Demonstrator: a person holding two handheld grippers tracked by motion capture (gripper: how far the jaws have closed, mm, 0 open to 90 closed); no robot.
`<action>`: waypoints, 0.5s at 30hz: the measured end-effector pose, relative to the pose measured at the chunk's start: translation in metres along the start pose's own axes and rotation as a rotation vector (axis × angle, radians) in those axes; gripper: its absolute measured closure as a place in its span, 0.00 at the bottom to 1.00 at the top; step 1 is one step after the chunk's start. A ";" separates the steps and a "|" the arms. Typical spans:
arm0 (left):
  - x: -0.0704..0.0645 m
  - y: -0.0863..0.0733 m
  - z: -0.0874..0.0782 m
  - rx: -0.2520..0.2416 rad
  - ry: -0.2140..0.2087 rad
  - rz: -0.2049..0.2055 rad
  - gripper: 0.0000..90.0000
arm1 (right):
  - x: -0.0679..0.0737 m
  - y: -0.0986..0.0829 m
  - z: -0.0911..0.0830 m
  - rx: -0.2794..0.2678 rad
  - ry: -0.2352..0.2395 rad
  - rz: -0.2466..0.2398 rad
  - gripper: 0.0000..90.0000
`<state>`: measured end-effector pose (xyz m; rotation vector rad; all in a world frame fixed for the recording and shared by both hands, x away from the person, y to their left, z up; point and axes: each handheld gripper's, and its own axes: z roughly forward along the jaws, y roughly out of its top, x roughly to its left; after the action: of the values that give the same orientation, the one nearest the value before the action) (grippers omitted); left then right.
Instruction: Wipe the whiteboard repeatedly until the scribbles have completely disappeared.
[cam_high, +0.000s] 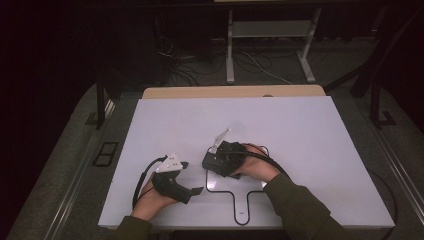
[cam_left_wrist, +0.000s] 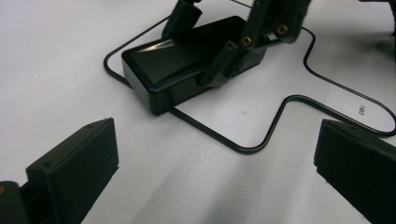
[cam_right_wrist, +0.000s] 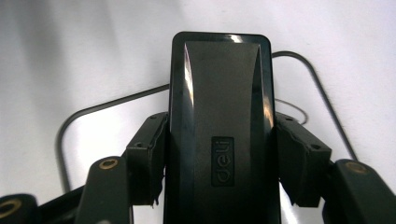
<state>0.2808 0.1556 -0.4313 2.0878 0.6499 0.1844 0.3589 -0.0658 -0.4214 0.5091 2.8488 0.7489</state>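
Below the centre of the high view, the black box (cam_high: 216, 162) is clamped by the right gripper (cam_high: 220, 159) over the outlined shape (cam_high: 235, 192). The left gripper (cam_high: 192, 177) is held released nearby. Placement seems underway; a careful lowering and release is called for.

On the white table (cam_high: 310, 145), a black outline (cam_high: 235, 192) shaped like a paddle is drawn near the person's edge. The right gripper (cam_high: 210, 161) sits at the outline's upper left corner, its jaws clasping a small black box (cam_high: 212, 162) — details of the box are too dark to make out. The left gripper (cam_high: 192, 177) lies just left of the outline, jaws apart, pointing toward it. Beyond the table — cables on the floor (cam_high: 200, 67).
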 end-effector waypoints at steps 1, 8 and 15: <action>0.000 0.000 0.000 0.000 -0.001 0.000 0.00 | 0.000 0.001 0.000 0.001 0.008 0.010 0.43; 0.001 0.000 0.000 0.003 0.000 0.004 0.00 | 0.013 0.003 -0.002 0.025 0.014 -0.041 0.43; 0.000 0.000 0.000 0.002 0.003 0.006 0.00 | 0.032 0.001 -0.004 0.024 0.042 -0.095 0.43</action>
<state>0.2810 0.1558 -0.4310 2.0921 0.6457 0.1898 0.3280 -0.0554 -0.4191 0.3624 2.8997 0.7184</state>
